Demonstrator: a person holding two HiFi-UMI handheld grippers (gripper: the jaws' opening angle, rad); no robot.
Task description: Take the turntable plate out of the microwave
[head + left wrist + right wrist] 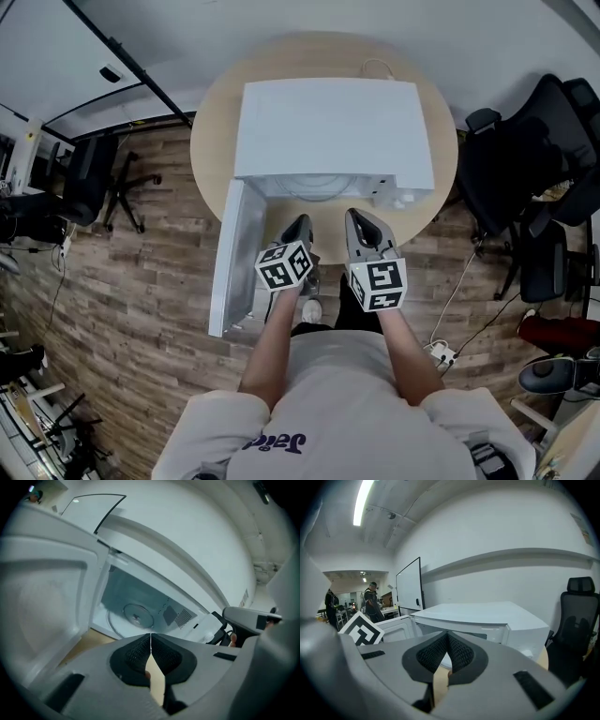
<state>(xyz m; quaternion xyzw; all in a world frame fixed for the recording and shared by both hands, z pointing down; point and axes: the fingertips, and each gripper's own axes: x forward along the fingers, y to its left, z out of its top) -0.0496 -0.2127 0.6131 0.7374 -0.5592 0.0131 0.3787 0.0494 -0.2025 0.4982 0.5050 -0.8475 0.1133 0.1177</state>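
Note:
A white microwave (330, 127) stands on a round wooden table (211, 150) with its door (239, 253) swung open to the left. In the left gripper view the glass turntable plate (137, 615) lies flat on the cavity floor. My left gripper (298, 228) hangs shut and empty in front of the opening, its pads (151, 644) touching. My right gripper (362, 222) is beside it on the right, also shut and empty, facing the microwave's front right part (487, 620). Neither gripper touches the plate.
Black office chairs (539, 187) stand to the right of the table, another chair (98, 173) to the left. A power strip and cable (441, 353) lie on the wood floor. In the right gripper view a whiteboard (408, 590) and people (370, 602) stand far off.

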